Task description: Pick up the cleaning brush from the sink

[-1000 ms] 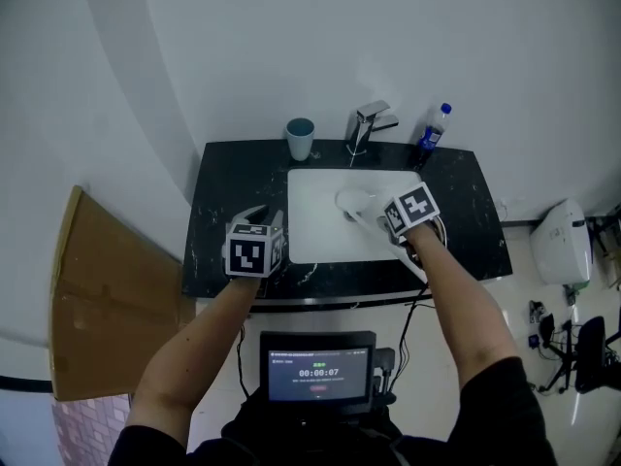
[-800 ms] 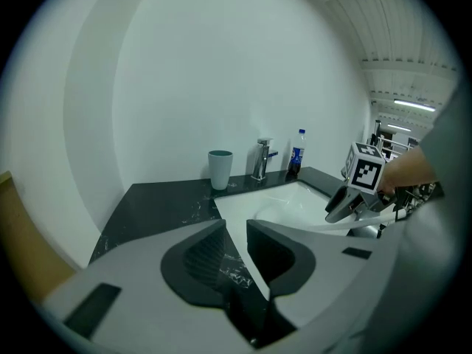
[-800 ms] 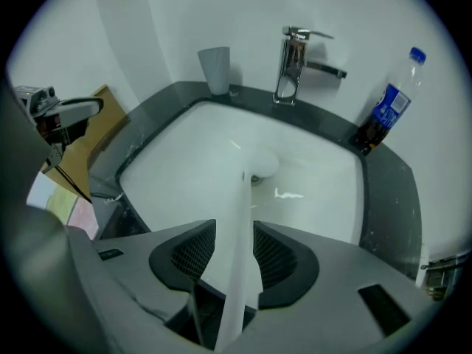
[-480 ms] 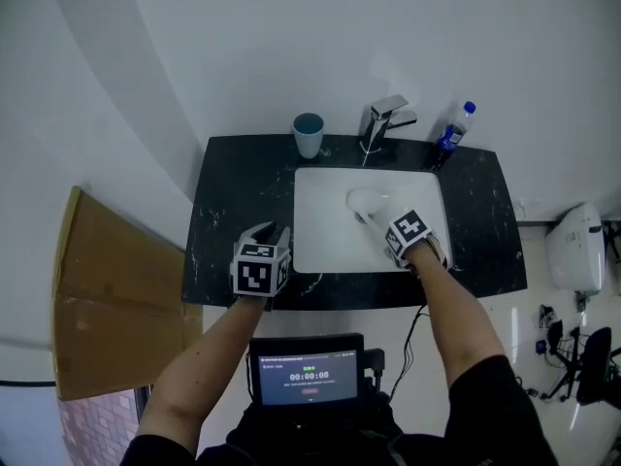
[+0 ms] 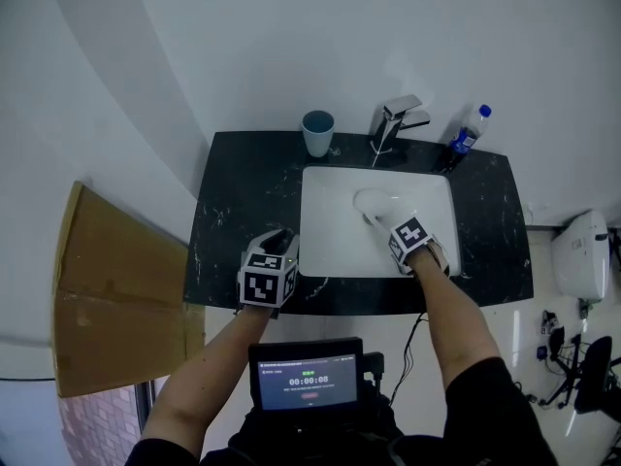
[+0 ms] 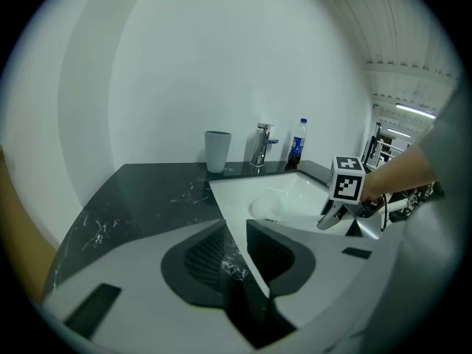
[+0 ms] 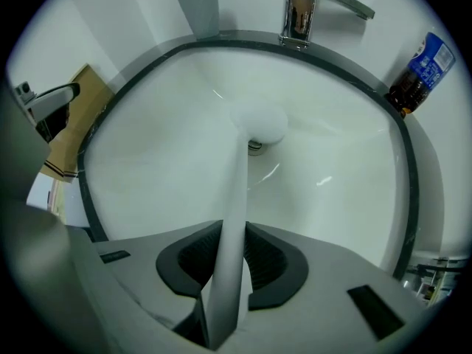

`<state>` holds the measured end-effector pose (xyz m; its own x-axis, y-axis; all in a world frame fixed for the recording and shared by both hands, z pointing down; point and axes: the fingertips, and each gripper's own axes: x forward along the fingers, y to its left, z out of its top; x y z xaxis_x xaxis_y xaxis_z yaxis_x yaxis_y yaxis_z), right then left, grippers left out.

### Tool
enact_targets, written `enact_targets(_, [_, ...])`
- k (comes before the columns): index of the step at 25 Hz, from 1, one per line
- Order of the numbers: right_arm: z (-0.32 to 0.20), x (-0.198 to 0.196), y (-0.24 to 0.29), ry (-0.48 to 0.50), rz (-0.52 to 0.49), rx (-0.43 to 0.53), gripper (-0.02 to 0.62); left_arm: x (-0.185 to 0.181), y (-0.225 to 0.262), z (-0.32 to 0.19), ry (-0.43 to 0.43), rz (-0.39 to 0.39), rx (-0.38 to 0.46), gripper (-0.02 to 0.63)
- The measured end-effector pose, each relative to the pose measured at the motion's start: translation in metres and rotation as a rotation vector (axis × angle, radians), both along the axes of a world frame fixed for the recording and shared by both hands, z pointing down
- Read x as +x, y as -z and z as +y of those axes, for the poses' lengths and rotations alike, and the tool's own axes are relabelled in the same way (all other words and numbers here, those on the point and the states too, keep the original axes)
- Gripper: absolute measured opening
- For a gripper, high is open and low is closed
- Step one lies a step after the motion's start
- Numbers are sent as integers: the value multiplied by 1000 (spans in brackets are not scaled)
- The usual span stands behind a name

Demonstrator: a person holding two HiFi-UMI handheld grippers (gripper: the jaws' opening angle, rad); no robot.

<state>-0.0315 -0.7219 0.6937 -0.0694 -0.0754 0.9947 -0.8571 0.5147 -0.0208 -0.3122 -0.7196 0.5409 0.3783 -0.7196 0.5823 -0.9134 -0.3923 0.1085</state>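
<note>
The white cleaning brush lies in the white sink, its round head near the drain and its long handle running back toward me. My right gripper points down into the basin. Its jaws have just been closing and now stand shut on the handle, whose sides meet both ribbed pads. My left gripper hovers over the black counter at the sink's front left corner. Its jaws stand a little apart with nothing between them. From the left gripper view, the right gripper reaches into the basin.
A black marbled counter surrounds the sink. At the back stand a blue-grey cup, a chrome faucet and a dark bottle. A cardboard sheet leans at the left, and a screen sits below the counter's front.
Both grippers have sunk toward the counter and basin. The right gripper's jaws have closed onto the brush handle. The brush still lies in the sink.
</note>
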Motion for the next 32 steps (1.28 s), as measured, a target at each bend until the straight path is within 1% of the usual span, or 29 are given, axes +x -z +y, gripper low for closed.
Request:
enact_targets(3, [10,0,-4,15,15,-47,64,0,2,5,4,21,5,94])
enact_targets(4, [12,1,-6,26,27,-48,32,-1,4,7,6,26,8,94])
enact_targets(7, [9,1,-5,46,38,-12,26,-3,6,9,2,30,12,91])
enact_targets(12, [15,1,13,-50,-43,27,25,-8,18,18,-5,38,38,81])
enact_targets(15, [21,-3,41,-86,-100,95,25,-12,36,26,11,41,69,61])
enact_targets(16, [24,-6,53,-97,-124,123,25,-14,43,28,23,48,78,38])
enact_targets(18, [29,-15,80,-112,-169,183,25,-14,56,33,28,78,94,27])
enact_targets(19, [33,-19,94,-114,-187,211,25,-13,62,36,19,92,102,15])
enact_targets(24, [63,-41,150,-111,-301,332,25,0,84,54,-36,113,135,8])
enact_targets(26, [77,-42,167,-104,-350,380,25,10,92,65,-42,121,148,8])
enact_targets(28, [94,-37,179,-90,-397,411,25,24,95,83,-43,115,155,8])
enact_targets(32, [127,-11,203,-54,-491,483,25,66,108,117,-27,90,199,8])
